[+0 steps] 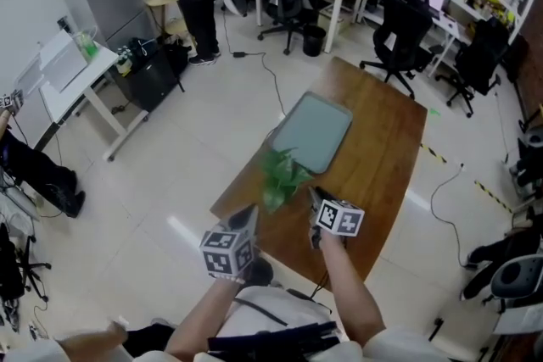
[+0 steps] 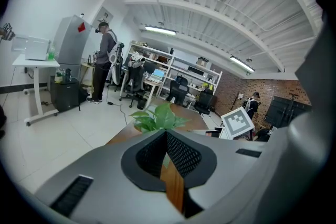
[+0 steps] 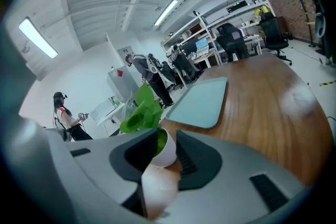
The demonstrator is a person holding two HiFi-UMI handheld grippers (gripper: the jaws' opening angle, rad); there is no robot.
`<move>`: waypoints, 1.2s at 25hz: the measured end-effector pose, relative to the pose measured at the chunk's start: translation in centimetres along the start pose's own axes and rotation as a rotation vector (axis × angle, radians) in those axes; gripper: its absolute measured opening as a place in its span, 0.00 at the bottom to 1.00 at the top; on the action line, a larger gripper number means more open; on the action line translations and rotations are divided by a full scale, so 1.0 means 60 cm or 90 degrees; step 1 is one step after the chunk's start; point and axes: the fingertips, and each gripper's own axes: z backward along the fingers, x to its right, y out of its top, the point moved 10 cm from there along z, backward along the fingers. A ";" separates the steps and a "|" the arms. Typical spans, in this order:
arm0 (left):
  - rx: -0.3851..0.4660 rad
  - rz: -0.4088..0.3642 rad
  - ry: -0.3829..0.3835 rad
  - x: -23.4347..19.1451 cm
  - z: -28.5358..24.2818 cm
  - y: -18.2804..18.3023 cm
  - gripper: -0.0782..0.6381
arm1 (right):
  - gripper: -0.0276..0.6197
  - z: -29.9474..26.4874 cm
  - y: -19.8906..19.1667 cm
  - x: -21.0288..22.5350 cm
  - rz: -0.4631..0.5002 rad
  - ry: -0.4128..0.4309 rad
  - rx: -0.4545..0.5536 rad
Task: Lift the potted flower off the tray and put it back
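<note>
Starting with the left gripper (image 2: 166, 135): pinched shut, nothing in it, waiting at 7 o'clock of the potted flower (image 1: 281, 175). Flower found off the tray (image 1: 316, 131), down on the wooden table (image 1: 386, 140) near the front-left edge, at 7 o'clock of that tray. On to the right gripper (image 3: 164, 139): spread wide around the white pot (image 3: 168, 151), seemingly not squeezing it. Nothing on the tray. Looks like lift-off done; fresh grip and the trip back toward 1 o'clock left to do.
</note>
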 end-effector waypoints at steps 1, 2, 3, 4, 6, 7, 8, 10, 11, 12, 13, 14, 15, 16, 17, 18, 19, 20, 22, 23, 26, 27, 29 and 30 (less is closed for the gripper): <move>0.000 0.000 -0.001 -0.003 -0.004 0.004 0.10 | 0.25 -0.014 0.001 0.001 0.000 0.000 -0.011; 0.000 0.001 -0.002 -0.006 -0.008 0.007 0.10 | 0.25 -0.028 0.001 0.002 0.002 0.000 -0.022; -0.001 0.002 -0.002 -0.008 -0.011 0.009 0.10 | 0.25 -0.040 0.000 0.003 0.003 0.000 -0.031; -0.002 0.003 -0.001 -0.010 -0.015 0.009 0.10 | 0.25 -0.051 -0.001 0.004 0.003 0.000 -0.039; -0.005 0.007 0.000 -0.016 -0.023 0.007 0.10 | 0.25 -0.070 -0.007 0.008 0.001 0.002 -0.051; -0.008 0.009 -0.001 -0.021 -0.026 0.005 0.10 | 0.25 -0.080 -0.009 0.009 -0.001 0.003 -0.056; -0.011 0.011 -0.002 -0.025 -0.029 0.005 0.10 | 0.25 -0.088 -0.011 0.008 -0.002 0.004 -0.060; -0.018 0.011 -0.006 -0.029 -0.035 0.006 0.10 | 0.24 -0.100 -0.011 0.007 -0.005 0.007 -0.067; -0.021 0.010 -0.008 -0.028 -0.038 0.006 0.10 | 0.24 -0.104 -0.012 0.006 -0.005 0.010 -0.069; -0.024 0.009 -0.009 -0.027 -0.041 0.007 0.10 | 0.22 -0.109 -0.012 0.006 -0.005 0.013 -0.071; -0.025 0.009 -0.011 -0.027 -0.044 0.008 0.10 | 0.19 -0.113 -0.013 0.004 -0.003 0.015 -0.073; -0.027 0.008 -0.012 -0.029 -0.045 0.008 0.10 | 0.19 -0.118 -0.014 0.002 -0.002 0.017 -0.074; -0.028 0.008 -0.014 -0.030 -0.046 0.009 0.10 | 0.19 -0.123 -0.014 0.000 -0.002 0.017 -0.075; -0.031 0.009 -0.015 -0.032 -0.047 0.009 0.10 | 0.19 -0.126 -0.015 -0.001 -0.003 0.017 -0.077; -0.033 0.009 -0.017 -0.033 -0.048 0.008 0.10 | 0.19 -0.129 -0.016 -0.001 -0.004 0.016 -0.080; -0.036 0.011 -0.018 -0.034 -0.049 0.006 0.10 | 0.19 -0.131 -0.018 0.001 -0.007 0.017 -0.083; -0.038 0.012 -0.019 -0.035 -0.051 0.004 0.10 | 0.19 -0.133 -0.020 0.002 -0.010 0.017 -0.085; -0.040 0.013 -0.018 -0.036 -0.052 0.002 0.10 | 0.18 -0.134 -0.021 0.004 -0.013 0.018 -0.086; -0.041 0.015 -0.016 -0.039 -0.052 0.001 0.10 | 0.17 -0.135 -0.022 0.005 -0.016 0.014 -0.087; -0.042 0.016 -0.015 -0.040 -0.051 0.002 0.10 | 0.15 -0.135 -0.022 0.004 -0.015 0.012 -0.088; -0.041 0.020 -0.015 -0.047 -0.047 0.002 0.10 | 0.15 -0.138 -0.027 0.001 -0.014 0.008 -0.091; -0.040 0.021 -0.014 -0.049 -0.046 0.001 0.10 | 0.15 -0.139 -0.028 0.000 -0.013 0.007 -0.090; -0.041 0.023 -0.014 -0.049 -0.045 -0.001 0.10 | 0.15 -0.138 -0.026 -0.002 -0.011 0.005 -0.090; -0.041 0.025 -0.013 -0.048 -0.045 -0.002 0.10 | 0.14 -0.137 -0.025 -0.002 -0.010 0.003 -0.090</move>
